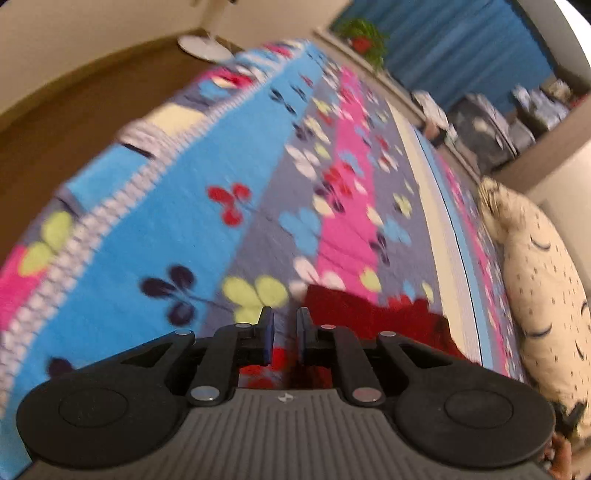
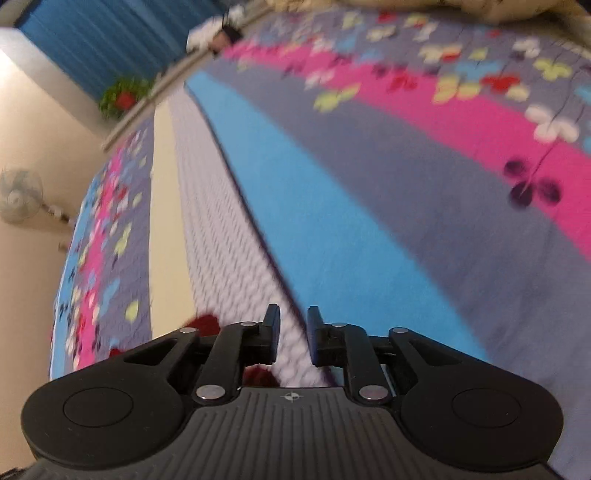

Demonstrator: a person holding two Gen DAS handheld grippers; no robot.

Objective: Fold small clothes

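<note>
**K:** Grippers first. Left gripper [image 1: 285, 328]: state?

**M:** Jaws slightly apart, narrow gap, nothing clamped between the pads. Bedspread [image 1: 207, 229] shows straight through the gap. Frame is motion-blurred, but the gap is clear.

**K:** Right gripper [image 2: 293, 332]?

**M:** Same, gap a bit wider than the left's. Nothing between the pads, only the pale textured stripe of the bedspread behind them.

**K:** Where's the garment?

**M:** Red garment [image 1: 369, 317] lies on the bedspread. In the left wrist view it sits just beyond and to the right of the left gripper, running under the right finger. In the right wrist view only small red patches [image 2: 205, 324] show, at the left finger of the right gripper and under the body. Cannot tell if either finger touches it.

**K:** Other landmarks?

**M:** Cream pillow [image 1: 543, 288] far right of the garment. Potted plant [image 1: 364, 35] and blue curtain [image 1: 461, 48] beyond the bed.
</note>
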